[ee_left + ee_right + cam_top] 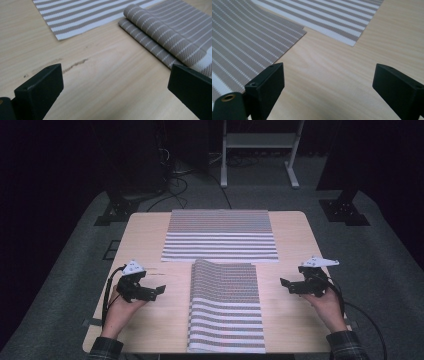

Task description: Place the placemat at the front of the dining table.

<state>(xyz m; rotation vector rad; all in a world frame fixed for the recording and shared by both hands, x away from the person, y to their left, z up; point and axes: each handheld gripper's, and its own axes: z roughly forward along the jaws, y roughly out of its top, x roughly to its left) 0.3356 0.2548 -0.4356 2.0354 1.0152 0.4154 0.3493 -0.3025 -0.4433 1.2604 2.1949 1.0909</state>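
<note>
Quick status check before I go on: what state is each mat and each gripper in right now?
Far mat: spread flat on the table, not folded.
Near mat: folded in half, its fold on the left side bulging rather than pressed flat.
Left gripper: open, empty, beside the near mat's fold, not touching it.
Right gripper: open, empty, off the near mat's right edge.

We saw a light wooden table (145,227) carrying two striped woven mats. One mat (220,235) lay flat toward the far edge. The other mat (227,310) reached the near edge, folded over itself, its fold along its left side.
</note>
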